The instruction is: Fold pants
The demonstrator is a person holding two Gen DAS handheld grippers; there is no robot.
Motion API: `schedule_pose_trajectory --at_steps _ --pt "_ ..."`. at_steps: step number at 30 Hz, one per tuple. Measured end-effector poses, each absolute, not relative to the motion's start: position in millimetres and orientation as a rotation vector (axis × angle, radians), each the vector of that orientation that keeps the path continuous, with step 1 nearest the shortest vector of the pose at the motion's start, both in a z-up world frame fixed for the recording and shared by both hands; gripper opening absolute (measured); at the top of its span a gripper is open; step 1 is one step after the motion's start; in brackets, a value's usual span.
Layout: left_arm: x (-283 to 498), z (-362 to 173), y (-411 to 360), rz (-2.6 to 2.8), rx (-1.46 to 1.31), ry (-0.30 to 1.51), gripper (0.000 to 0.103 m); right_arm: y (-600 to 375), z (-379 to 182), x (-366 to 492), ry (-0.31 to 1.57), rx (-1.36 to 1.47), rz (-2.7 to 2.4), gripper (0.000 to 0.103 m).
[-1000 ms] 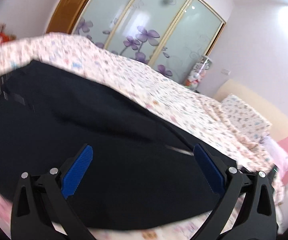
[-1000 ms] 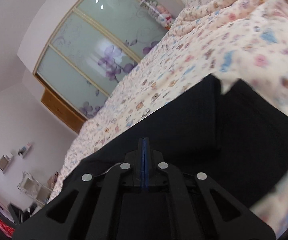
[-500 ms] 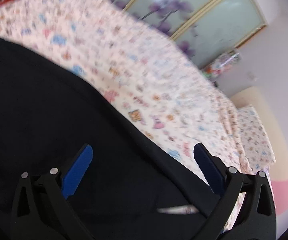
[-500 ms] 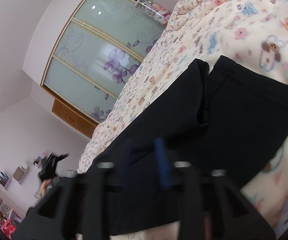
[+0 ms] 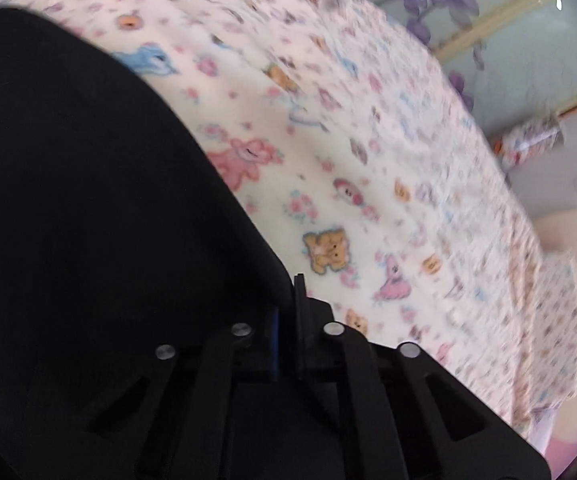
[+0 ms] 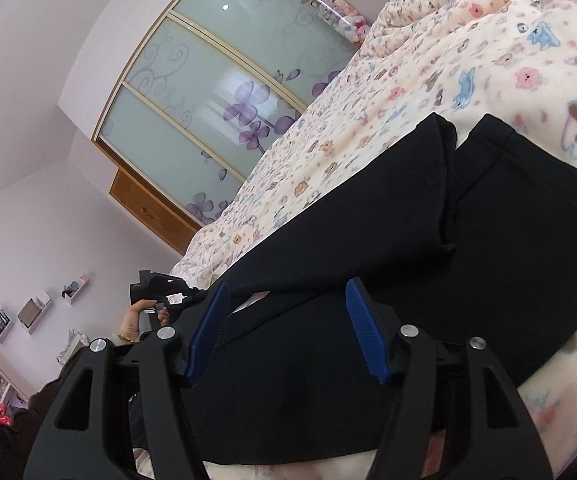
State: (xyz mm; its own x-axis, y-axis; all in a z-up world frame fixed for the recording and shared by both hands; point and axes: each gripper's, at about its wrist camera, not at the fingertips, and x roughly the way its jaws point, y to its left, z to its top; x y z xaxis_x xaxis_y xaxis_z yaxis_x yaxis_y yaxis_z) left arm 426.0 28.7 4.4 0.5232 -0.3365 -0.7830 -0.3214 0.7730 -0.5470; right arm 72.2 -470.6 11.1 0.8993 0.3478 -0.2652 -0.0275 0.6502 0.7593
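Left wrist view – hand-held gripper (image 5: 286,312) clamped on black pants (image 5: 88,200) edge.

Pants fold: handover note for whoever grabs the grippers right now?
Left gripper: jaws together at the edge of the black pants; the blur hides whether cloth is pinched.
Right gripper: has just been opening, pads apart over the pants, gripping nothing.
Pants: lying on the animal-print blanket, both leg hems toward the far end, a slim gap between the legs.
Done: near end looks laid over itself, one layer edge showing between the right pads.
Left: check the left grip, finish the remaining folds, flatten.
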Motion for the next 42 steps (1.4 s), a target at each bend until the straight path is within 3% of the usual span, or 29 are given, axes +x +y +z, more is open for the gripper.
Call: schedule_pose_trajectory --at_steps 3,6,12,23,25,27,29,31,42 --pt "403.2 18.0 28.2 -0.012 -0.690 0.963 0.003 -474.3 11.4 77.7 0.427 0.867 0.246 0.075" --pt "370.7 40.1 31.1 -0.015 -0.668 0.891 0.003 -484.5 12.0 83.3 0.430 0.937 0.288 0.079" --pt "326.9 69.0 40.1 -0.021 -0.655 0.820 0.004 -500.6 -3.0 96.7 0.524 1.233 0.418 0.078" --pt "279.4 90.7 47.5 -0.014 -0.654 0.787 0.004 -504.8 -10.5 102.2 0.709 1.192 0.075 0.065" --pt "274.1 92.1 48.3 -0.012 -0.658 0.783 0.004 -506.2 -12.3 103.1 0.678 1.168 0.048 0.057" --pt "268.4 93.0 49.7 -0.010 -0.654 0.781 0.004 -504.5 -13.0 107.3 0.655 1.127 0.013 0.042" --pt "261.4 93.7 50.8 -0.006 -0.649 0.779 0.004 -507.6 -17.1 106.9 0.651 1.124 0.007 0.017" --pt "255.2 94.0 52.5 -0.005 -0.649 0.776 0.004 -512.1 -24.4 103.6 0.645 1.145 0.015 0.007" --pt "205.7 107.7 57.9 -0.022 -0.619 0.717 0.004 -527.4 7.6 64.5 0.419 1.145 0.101 0.003"
